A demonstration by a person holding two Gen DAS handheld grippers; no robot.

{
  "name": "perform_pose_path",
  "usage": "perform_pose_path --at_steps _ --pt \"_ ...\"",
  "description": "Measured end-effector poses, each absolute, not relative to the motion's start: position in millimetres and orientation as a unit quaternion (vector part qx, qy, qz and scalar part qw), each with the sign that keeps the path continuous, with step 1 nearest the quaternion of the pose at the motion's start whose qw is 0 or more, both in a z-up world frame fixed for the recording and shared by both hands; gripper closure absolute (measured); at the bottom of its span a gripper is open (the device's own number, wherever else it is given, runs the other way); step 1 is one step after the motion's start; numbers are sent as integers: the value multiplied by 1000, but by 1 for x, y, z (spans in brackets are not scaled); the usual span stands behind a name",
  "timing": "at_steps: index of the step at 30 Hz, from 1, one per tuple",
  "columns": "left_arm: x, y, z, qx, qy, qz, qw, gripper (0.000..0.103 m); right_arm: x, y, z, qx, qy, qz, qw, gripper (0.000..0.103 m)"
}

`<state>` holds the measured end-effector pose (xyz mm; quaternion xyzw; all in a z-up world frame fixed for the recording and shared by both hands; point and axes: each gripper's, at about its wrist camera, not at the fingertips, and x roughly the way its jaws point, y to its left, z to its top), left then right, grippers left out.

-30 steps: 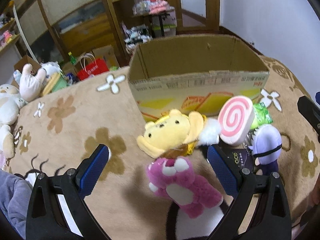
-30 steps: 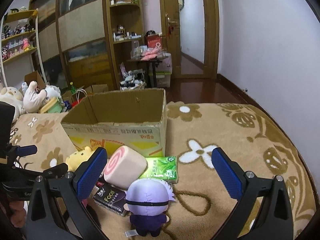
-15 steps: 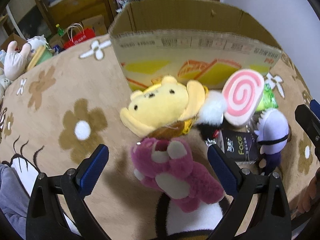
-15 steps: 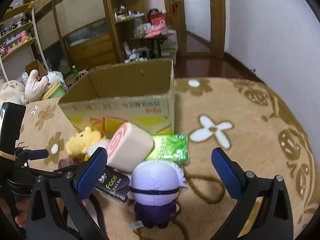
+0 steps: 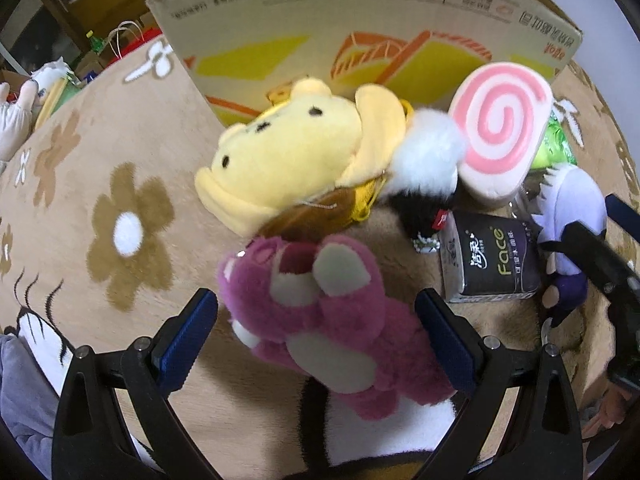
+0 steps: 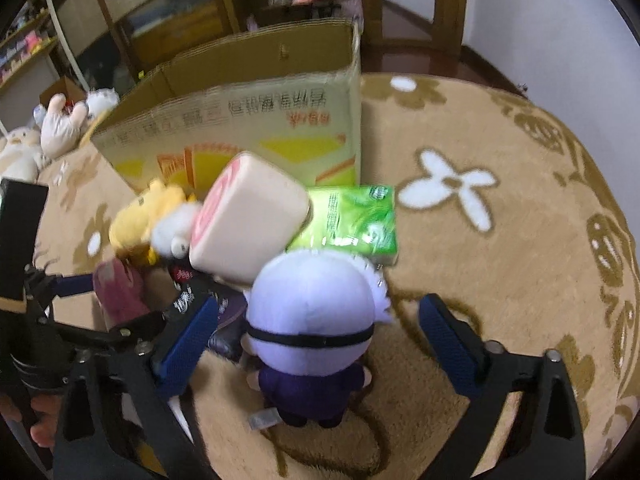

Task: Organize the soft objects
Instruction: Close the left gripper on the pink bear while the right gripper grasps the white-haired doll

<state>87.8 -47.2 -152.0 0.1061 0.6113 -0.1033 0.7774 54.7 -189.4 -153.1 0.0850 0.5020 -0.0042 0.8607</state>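
A pink plush bear (image 5: 328, 312) lies on the carpet between the blue pads of my open left gripper (image 5: 316, 340). Behind it lie a yellow plush (image 5: 296, 152), a black-and-white plush (image 5: 428, 176) and a pink swirl roll cushion (image 5: 500, 128), all in front of an open cardboard box (image 5: 360, 12). A purple-haired doll (image 6: 312, 316) stands between the pads of my open right gripper (image 6: 316, 340). The doll also shows in the left wrist view (image 5: 572, 216). The box (image 6: 248, 104) and the roll cushion (image 6: 248, 232) show in the right wrist view too.
A black tissue pack (image 5: 488, 260) and a green tissue pack (image 6: 352, 220) lie among the toys. White plush toys (image 6: 60, 124) sit at the far left carpet edge. Shelves and a door stand behind the box. The flowered carpet (image 6: 500, 240) spreads to the right.
Both grippers have moved forward and down. The pink bear now sits between the left pads and the purple-haired doll between the right pads. Both stay open.
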Motion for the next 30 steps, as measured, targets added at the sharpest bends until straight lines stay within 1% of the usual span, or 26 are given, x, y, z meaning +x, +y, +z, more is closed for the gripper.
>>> perform_pose_path --at_steps 2,3,4,6,7,13,22,30 --pt "89 -44 -156 100 616 -105 774 5 56 -187 -160 80 517 -4 852 8" --pt "89 -42 -157 98 617 -105 774 5 57 -187 -163 79 523 -3 849 13" --pt "90 -40 -158 97 616 -105 774 6 57 -186 -167 81 530 0 844 21" --pt "90 -38 -159 91 618 -111 773 11 59 -187 -174 95 544 12 833 29" --pt "90 -37 -160 84 621 -116 771 13 60 -188 -175 100 547 13 831 30" --pt "88 -32 -165 67 621 -116 773 16 61 -189 -177 103 546 14 831 32" --pt "88 -35 -161 68 613 -115 779 17 54 -190 -170 106 541 6 834 33" --pt "85 -31 -159 71 604 -120 785 21 52 -192 -168 95 538 -7 838 34"
